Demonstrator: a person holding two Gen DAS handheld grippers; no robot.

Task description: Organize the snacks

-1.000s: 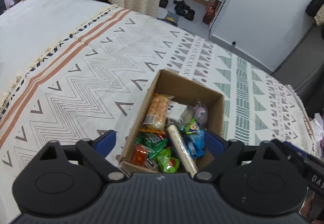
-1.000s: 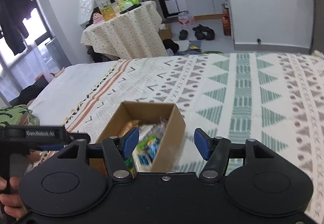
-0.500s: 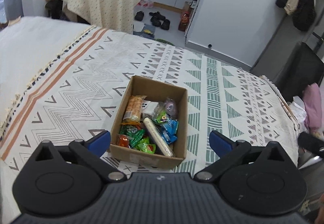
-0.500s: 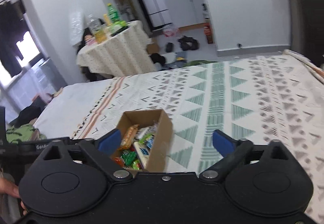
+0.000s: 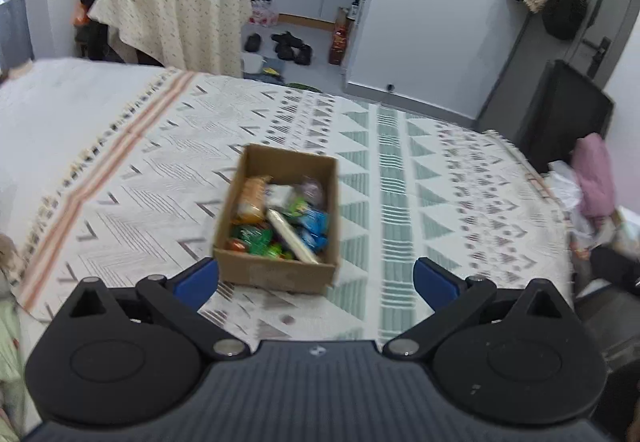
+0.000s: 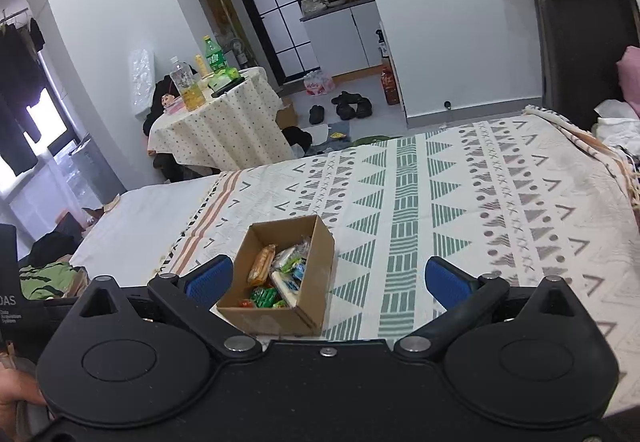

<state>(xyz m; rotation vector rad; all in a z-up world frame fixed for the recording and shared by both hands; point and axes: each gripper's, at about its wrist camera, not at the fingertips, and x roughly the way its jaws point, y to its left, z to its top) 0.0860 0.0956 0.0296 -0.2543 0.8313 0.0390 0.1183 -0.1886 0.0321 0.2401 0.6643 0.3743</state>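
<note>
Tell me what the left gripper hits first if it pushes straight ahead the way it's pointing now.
Probably the patterned bedspread, just right of the cardboard snack box. The left gripper is open and empty, and the box sits toward its left finger, so its right wall might be clipped; depth is unclear.

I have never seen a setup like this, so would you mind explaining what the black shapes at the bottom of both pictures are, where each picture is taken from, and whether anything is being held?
There is no robot here: a person holds one handheld gripper in each hand, and each carries a wide-angle camera looking forward along its two blue-tipped fingers. The black shapes are the grippers' own bodies. One picture comes from the left gripper, the other from the right gripper. Both stand wide open and hold nothing. Ahead, on a patterned bedspread, sits an open cardboard box filled with wrapped snacks. It seems to sit between the fingers only because of the viewing angle; they do not touch it. A cloth-covered round table with bottles stands beyond.
</note>
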